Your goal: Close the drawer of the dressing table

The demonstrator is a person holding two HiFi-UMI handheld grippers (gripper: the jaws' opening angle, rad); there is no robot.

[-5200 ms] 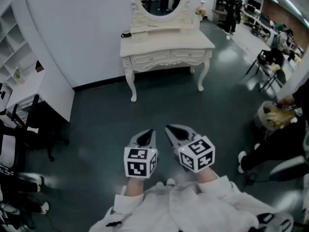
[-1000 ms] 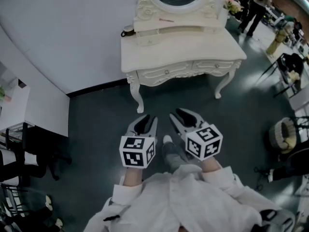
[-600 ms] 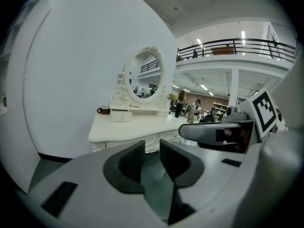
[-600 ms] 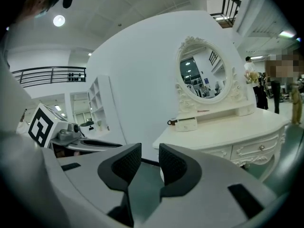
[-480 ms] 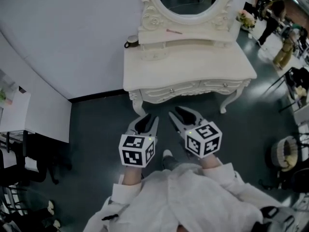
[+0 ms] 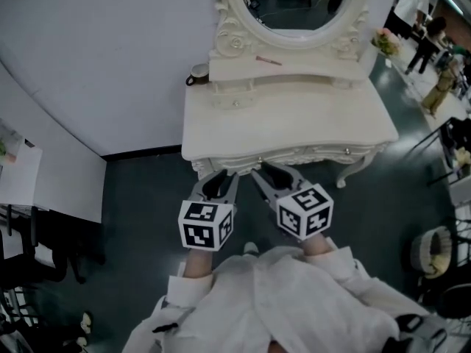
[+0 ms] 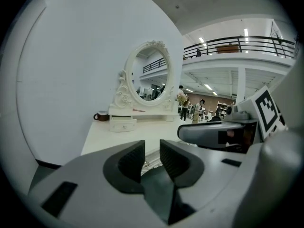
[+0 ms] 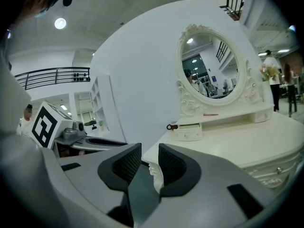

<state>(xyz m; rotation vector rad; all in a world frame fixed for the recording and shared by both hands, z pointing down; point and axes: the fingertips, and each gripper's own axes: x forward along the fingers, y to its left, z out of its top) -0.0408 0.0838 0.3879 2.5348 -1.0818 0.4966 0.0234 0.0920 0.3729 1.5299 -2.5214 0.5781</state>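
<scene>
The drawer (image 6: 234, 88) that seems to need closing is the small one in the shelf unit under the mirror (image 6: 294, 2), at that unit's left end. It appears to stand slightly proud of its housing, though from the head view the gap is hard to judge. It sits upper centre in that view, at the far side of the dressing table (image 6: 294, 123). The right gripper view shows it best, left of centre (image 8: 190, 133). In the left gripper view it is small and far off (image 7: 122, 124).

A dark mug (image 6: 197, 72) stands just beside the drawer, to its left. A thin pink item (image 6: 268, 60) lies on the shelf above.

Both claws hang at the worktop's near edge, well apart from the drawer. The left claw (image 6: 213, 176) is released, its pads parted with only air between them (image 7: 152, 158). The right claw (image 6: 271, 175) is likewise loose and empty (image 8: 149, 165).

The reach across the worktop is the risk. A claw drifting left could knock the mug over or off the corner. An off-centre push could skew the little drawer and jam it, or shove the whole shelf unit back. The two wide knobbed drawers (image 6: 259, 158) in the front apron look shut already, so working on them would waste the move.
</scene>
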